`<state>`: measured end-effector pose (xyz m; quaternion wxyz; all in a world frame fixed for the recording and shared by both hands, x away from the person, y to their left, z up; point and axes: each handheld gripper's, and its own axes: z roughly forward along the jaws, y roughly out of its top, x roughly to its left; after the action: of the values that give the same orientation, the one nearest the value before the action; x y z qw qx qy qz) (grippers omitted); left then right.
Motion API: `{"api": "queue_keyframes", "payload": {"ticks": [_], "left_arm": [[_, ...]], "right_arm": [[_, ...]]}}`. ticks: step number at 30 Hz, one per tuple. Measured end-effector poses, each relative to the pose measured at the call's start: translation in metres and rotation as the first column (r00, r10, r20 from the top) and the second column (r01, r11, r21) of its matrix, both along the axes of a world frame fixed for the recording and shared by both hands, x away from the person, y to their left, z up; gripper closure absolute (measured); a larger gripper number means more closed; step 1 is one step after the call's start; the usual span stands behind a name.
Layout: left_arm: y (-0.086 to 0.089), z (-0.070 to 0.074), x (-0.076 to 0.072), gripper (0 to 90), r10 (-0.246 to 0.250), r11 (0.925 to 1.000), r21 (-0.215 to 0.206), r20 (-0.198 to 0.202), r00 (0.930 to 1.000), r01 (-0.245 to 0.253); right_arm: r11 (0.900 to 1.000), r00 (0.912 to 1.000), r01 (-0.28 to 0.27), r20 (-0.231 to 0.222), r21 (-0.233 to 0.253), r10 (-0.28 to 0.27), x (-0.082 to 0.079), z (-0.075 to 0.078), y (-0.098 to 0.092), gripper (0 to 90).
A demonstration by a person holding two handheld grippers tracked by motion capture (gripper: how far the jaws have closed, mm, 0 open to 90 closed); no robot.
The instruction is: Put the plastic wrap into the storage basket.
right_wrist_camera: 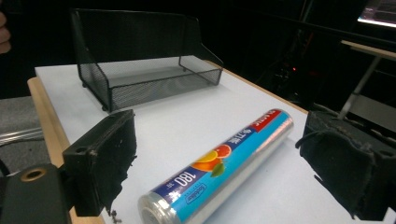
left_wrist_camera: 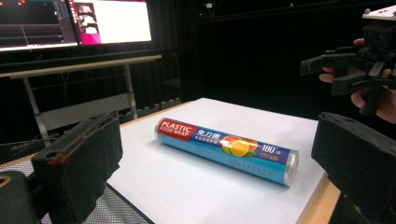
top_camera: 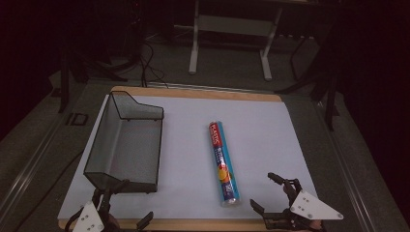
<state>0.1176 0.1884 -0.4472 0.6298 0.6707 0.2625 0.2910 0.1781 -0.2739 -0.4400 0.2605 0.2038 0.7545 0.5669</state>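
on the white mat [top_camera: 270, 130], mid-table, plastic wrap roll [top_camera: 223, 163] lies flat — right gripper [top_camera: 270, 195] spread just beside its near end, left gripper [top_camera: 126, 203] spread, seemingly empty, near mesh tray [top_camera: 126, 145].

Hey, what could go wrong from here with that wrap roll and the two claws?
1. The roll is round and lies free on the sheet, so a nudge from the open right claw may send it rolling toward the table edge.
2. Its glossy film may slip between the pads.
3. The left claw sits close to the basket and may knock it.
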Motion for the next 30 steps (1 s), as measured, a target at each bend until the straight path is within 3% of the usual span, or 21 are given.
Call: {"api": "queue_keyframes", "payload": {"ticks": [3, 13, 15, 22, 30], "left_arm": [[0.000, 0.000, 0.000, 2.5, -0.001, 1.0000, 0.001, 0.003, 1.0000, 0.001], [-0.002, 0.000, 0.000, 2.5, 0.004, 1.0000, 0.005, 0.000, 1.0000, -0.004], [-0.003, 0.000, 0.000, 2.5, 0.011, 0.9999, 0.008, 0.001, 0.9999, -0.011], [-0.005, -0.001, 0.004, 2.5, 0.009, 1.0000, 0.002, -0.019, 0.9998, -0.009], [-0.009, -0.002, 0.008, 2.5, -0.005, 0.9998, 0.020, -0.033, 0.9994, 0.005]], "right_arm": [[1.000, 1.0000, -0.004, 0.006, -0.008, 0.004, -0.001, 0.001, 0.001, 10.6], [0.999, 0.9989, -0.011, -0.046, -0.034, 0.009, -0.003, 0.004, 0.004, 13.4], [0.999, 0.9997, 0.005, -0.022, -0.047, -0.006, -0.005, 0.006, 0.007, 13.2], [0.997, 0.9996, -0.005, -0.029, -0.071, 0.003, 0.000, 0.013, 0.014, 11.4], [0.994, 0.9994, 0.022, 0.029, -0.104, -0.019, 0.006, 0.022, 0.024, 11.4]]}}
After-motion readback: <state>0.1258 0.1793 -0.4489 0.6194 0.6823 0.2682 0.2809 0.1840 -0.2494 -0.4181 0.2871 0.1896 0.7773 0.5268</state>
